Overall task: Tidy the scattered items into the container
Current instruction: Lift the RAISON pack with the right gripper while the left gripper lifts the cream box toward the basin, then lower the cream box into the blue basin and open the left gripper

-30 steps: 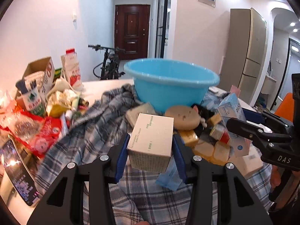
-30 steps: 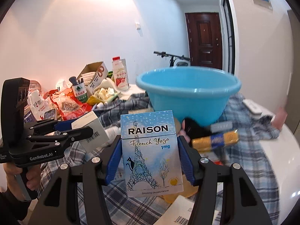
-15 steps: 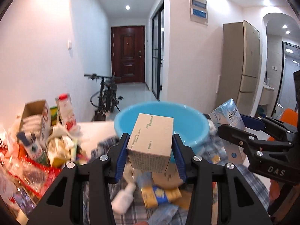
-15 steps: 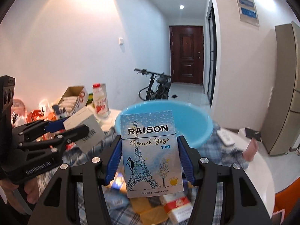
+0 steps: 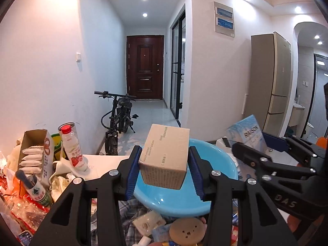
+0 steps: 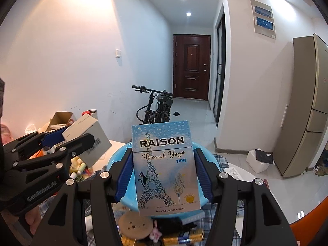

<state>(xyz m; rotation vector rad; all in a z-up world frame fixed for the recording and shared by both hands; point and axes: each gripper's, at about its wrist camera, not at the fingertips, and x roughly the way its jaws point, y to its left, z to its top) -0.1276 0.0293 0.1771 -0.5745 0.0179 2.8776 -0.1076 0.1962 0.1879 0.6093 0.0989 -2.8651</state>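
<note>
Left claw (image 5: 164, 171) grips a box (image 5: 166, 160); right claw (image 6: 164, 173) grips a pack (image 6: 164, 168). Bowl (image 5: 215, 164), mid-frame, looks empty; lots left at bottom.

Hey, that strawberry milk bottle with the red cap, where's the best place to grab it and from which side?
Grip the strawberry milk bottle around its labelled middle, coming from the side facing the camera. It stands nearly upright with a slim round body, while the open carton crowds its left.
</note>
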